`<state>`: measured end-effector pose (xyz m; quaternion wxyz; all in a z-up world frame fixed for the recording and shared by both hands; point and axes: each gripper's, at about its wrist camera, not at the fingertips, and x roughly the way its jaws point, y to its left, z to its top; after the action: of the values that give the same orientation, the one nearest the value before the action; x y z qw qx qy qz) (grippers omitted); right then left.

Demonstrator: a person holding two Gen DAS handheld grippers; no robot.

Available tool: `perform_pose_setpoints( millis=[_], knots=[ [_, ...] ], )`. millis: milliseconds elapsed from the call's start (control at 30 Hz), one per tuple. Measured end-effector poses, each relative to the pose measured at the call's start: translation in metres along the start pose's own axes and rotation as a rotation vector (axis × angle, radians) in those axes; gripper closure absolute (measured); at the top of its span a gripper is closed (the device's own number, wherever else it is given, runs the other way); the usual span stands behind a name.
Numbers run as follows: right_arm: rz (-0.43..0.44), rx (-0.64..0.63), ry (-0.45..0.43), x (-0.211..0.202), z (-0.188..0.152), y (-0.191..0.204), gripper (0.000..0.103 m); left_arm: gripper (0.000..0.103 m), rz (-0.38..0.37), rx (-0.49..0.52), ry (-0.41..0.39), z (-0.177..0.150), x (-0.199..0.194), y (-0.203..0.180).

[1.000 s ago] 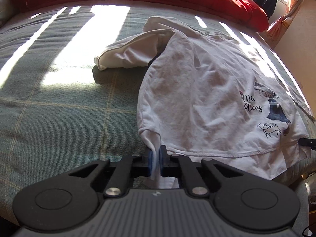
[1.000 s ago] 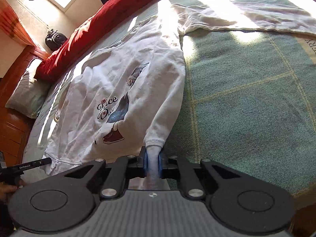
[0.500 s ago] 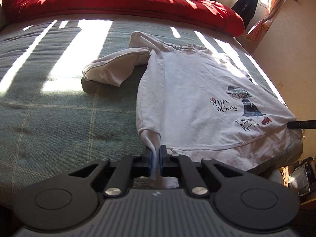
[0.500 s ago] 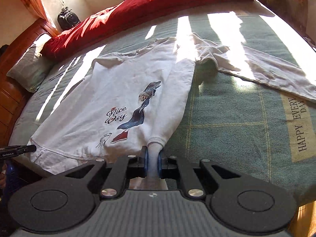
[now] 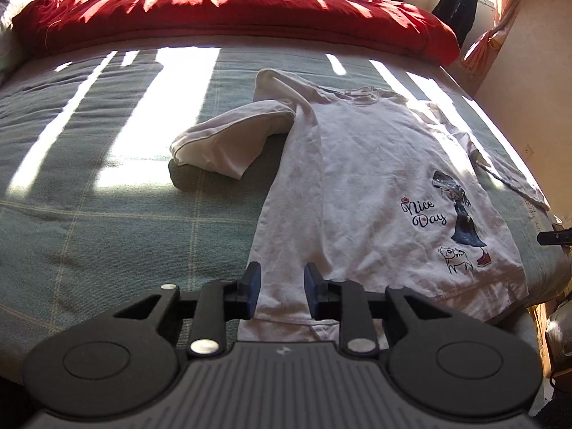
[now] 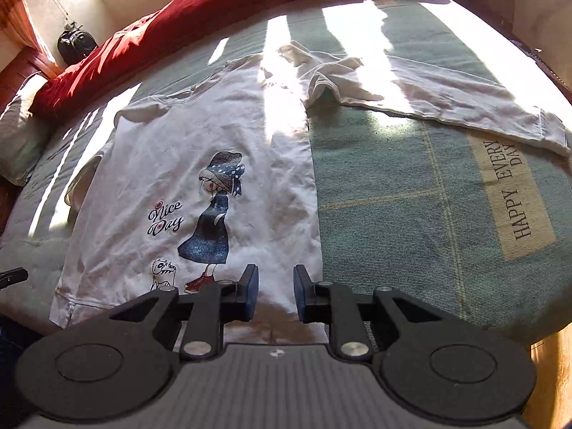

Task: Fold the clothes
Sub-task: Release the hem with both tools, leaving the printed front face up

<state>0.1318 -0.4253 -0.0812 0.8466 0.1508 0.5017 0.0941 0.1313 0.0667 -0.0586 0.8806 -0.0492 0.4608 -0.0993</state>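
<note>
Since release: 2 tongs (image 5: 280, 287) (image 6: 273, 291), 1 shirt (image 5: 357, 186)

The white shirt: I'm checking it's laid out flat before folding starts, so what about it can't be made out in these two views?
- White shirt hem, left wrist view: the middle runs under the left tool body.
- Hem, right wrist view: the right tool covers its right part.
- One sleeve is doubled over; its underside is hidden.
- The other sleeve is washed out by sun glare.
</note>
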Motion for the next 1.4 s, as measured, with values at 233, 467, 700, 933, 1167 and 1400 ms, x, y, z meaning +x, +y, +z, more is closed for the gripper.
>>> perform_pose_setpoints(
  millis=[233,467,700,933,1167,1400],
  knots=[
    [0.135,0.134,0.042,0.054,0.014,0.001,0.079,0.073,-0.094,0.089,0.085,0.014,0.061,-0.058],
    [-0.050,0.128,0.044,0.078,-0.008,-0.019,0.082,0.067,0.109,0.072,0.141,-0.003,0.111,-0.022],
    [0.050,0.082,0.041,0.057,0.000,-0.006,0.071,0.077,0.061,0.049,0.086,0.022,0.084,-0.029],
    [0.066,-0.185,0.095,0.106,0.002,0.073,0.070,0.069,-0.137,0.204,0.097,0.023,0.115,-0.113],
    [0.005,-0.249,0.037,0.126,-0.001,0.092,0.061,0.068,-0.033,0.144,0.097,0.013,0.145,-0.100],
    [0.026,-0.194,-0.094,0.094,0.008,0.076,0.061,0.070,-0.088,0.058,0.020,0.034,0.130,-0.072]
  ],
)
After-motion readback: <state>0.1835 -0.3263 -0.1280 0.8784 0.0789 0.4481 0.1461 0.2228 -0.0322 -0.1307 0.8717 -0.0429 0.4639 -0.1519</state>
